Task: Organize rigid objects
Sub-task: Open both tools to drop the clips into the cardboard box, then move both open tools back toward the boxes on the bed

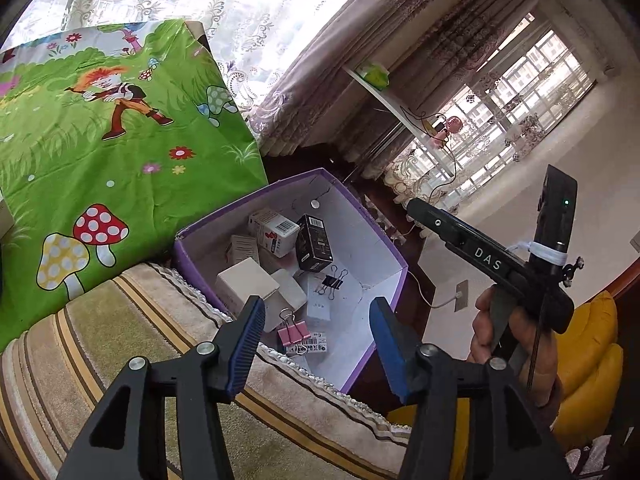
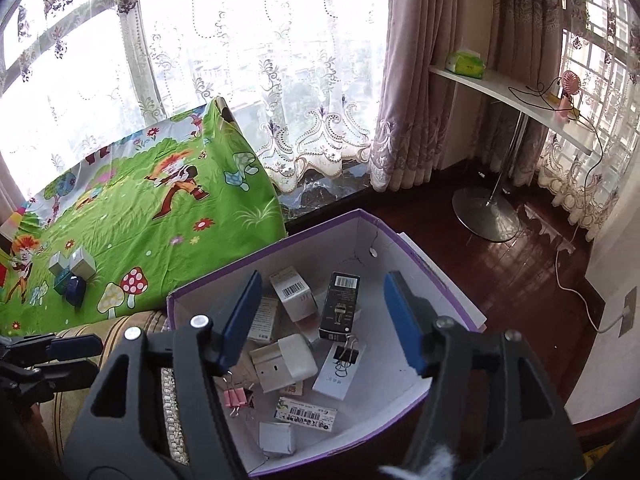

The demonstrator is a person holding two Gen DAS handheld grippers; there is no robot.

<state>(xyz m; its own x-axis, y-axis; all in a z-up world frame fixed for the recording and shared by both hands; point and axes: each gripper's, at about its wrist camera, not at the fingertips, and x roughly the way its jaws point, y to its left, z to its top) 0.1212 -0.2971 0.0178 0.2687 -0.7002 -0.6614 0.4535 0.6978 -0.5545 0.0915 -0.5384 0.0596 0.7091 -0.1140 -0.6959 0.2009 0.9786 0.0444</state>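
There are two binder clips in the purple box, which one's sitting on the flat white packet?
The black binder clip, resting on the flat white packet beside the black box. The pink binder clip lies apart, near the box's wall.

Ahead of you the box (image 2: 452, 292) sits on the rug (image 1: 120, 360) just right of the sheet (image 2: 160, 216), holding cartons and the binder clips (image 2: 346, 354), while four small boxes (image 2: 72, 276) lie well left on that sheet.

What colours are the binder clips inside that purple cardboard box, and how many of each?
Pink metal binder clip: 1
Black metal binder clip: 1
Total in the purple cardboard box: 2
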